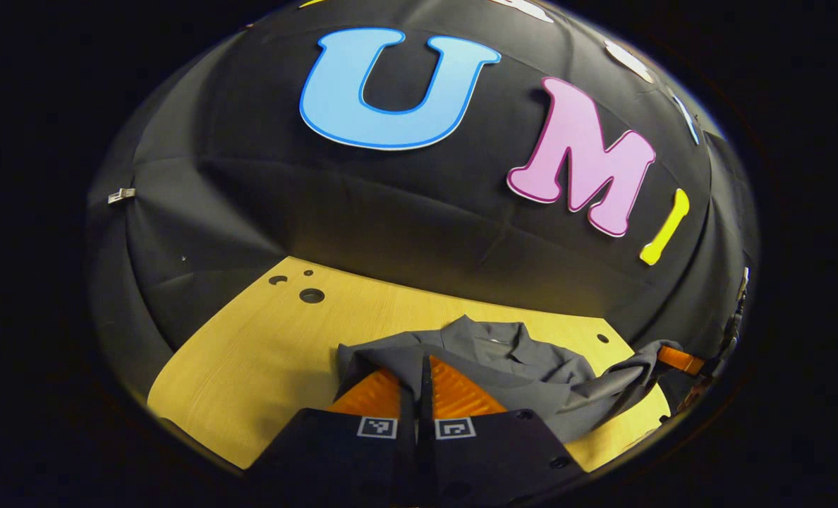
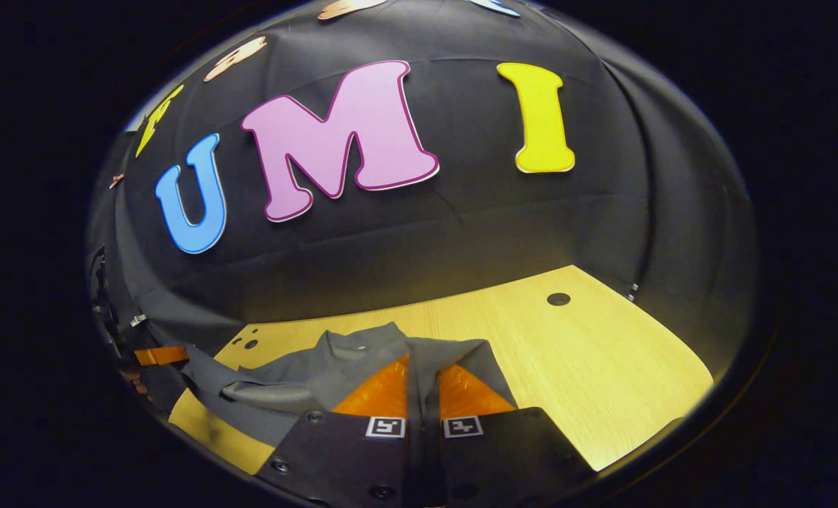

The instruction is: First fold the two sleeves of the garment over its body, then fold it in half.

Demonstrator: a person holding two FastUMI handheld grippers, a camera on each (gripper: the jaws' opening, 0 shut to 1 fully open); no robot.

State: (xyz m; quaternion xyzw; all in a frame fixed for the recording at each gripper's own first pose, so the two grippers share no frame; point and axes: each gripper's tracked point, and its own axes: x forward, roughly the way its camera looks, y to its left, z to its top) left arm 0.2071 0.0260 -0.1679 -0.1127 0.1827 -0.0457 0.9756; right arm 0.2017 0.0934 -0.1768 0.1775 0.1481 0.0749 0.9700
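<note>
The shirt (image 1: pixel 511 367) lies on the worktop (image 1: pixel 264 353), collar away from the fingers, and both grippers have a pinch of it. In the left gripper view the left gripper (image 1: pixel 415 384) has its fingers drawn together with a thin fold of grey cloth running up between them; the cloth bunches just ahead of the tips, so they look clamped on the shirt near its left edge. In the right gripper view the right gripper (image 2: pixel 422 381) stands the same way, fingers nearly closed on a ridge of cloth, the collar (image 2: pixel 362 342) just beyond and to the left of the tips.

From each gripper the other one shows far off to the side, at the end of a stretch of cloth pulled taut and lifted off the worktop, so the shirt seems held between two pinches at opposite sides. That hold probably serves to keep the cloth tensioned, so that a fold lands flat rather than crumpled.

I judge this to be a sleeve fold under way; whether either sleeve already lies over the body cannot be told, because the cloth is rumpled around the fingers. Bare worktop lies outward of each gripper.
</note>
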